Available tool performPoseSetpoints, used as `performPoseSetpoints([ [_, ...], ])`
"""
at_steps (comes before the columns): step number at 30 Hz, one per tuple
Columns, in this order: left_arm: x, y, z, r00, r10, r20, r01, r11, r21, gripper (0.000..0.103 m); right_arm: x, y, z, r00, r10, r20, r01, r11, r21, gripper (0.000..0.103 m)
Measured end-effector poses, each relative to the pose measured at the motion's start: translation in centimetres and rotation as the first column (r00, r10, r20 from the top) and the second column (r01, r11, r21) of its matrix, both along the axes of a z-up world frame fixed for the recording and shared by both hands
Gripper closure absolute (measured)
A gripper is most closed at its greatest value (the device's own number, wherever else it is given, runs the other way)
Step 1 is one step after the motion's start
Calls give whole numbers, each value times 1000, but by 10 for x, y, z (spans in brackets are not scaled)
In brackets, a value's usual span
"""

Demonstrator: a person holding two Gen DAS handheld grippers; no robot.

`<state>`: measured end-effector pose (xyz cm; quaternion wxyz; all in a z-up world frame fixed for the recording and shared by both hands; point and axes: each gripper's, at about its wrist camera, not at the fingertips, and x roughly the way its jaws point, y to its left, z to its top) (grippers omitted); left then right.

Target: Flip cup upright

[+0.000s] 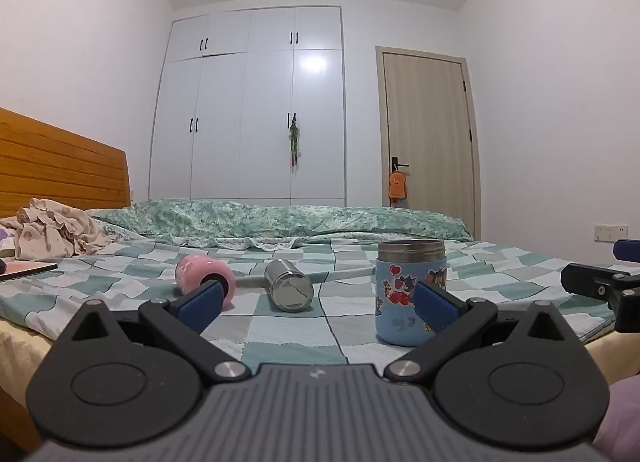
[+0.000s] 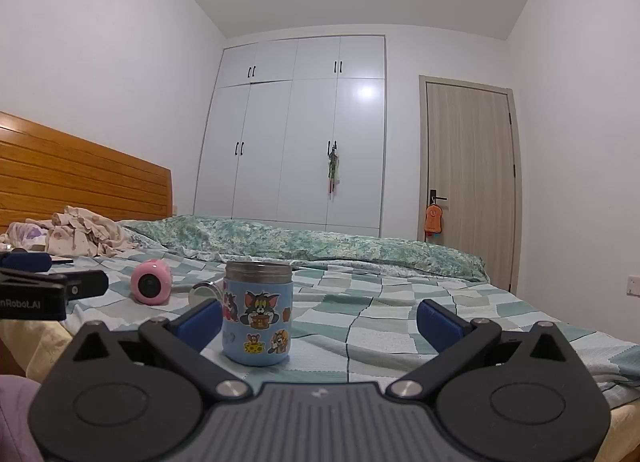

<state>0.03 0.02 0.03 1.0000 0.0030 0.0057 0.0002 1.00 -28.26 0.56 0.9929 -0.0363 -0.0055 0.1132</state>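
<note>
A light blue cartoon cup (image 1: 408,294) with a steel rim stands upright on the checked bed sheet (image 1: 280,326); it also shows in the right wrist view (image 2: 257,312). A pink cup (image 1: 202,276) and a steel cup (image 1: 289,285) lie on their sides behind it; in the right wrist view the pink cup (image 2: 151,282) and the steel cup (image 2: 205,290) show too. My left gripper (image 1: 318,308) is open and empty, low at the bed's near edge, its right finger in front of the blue cup. My right gripper (image 2: 320,322) is open and empty, the blue cup by its left finger.
A green quilt (image 1: 280,217) lies across the bed's far side. Crumpled beige clothes (image 1: 56,232) and a flat tablet (image 1: 28,270) lie at the left by the wooden headboard (image 1: 60,165). A white wardrobe (image 1: 248,101) and a door (image 1: 428,133) stand behind.
</note>
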Motion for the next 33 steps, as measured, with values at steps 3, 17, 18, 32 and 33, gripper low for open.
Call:
performPoseSetpoints([
  [3, 0, 0, 0, 1000, 0, 3, 0, 1000, 0, 0, 0, 0, 0, 1000, 0, 1, 0, 1000, 2, 0],
  [17, 0, 1, 0, 1000, 0, 6, 0, 1000, 5, 0, 0, 0, 0, 1000, 0, 2, 0, 1000, 1, 0],
  [18, 0, 1, 0, 1000, -1, 7, 1, 1000, 6, 0, 0, 0, 0, 1000, 0, 2, 0, 1000, 1, 0],
  [32, 0, 1, -1, 1000, -1, 6, 1, 1000, 6, 0, -1, 0, 0, 1000, 0, 2, 0, 1000, 1, 0],
  [33, -1, 1, -1, 1000, -1, 7, 1, 1000, 6, 0, -1, 0, 0, 1000, 0, 2, 0, 1000, 1, 0],
])
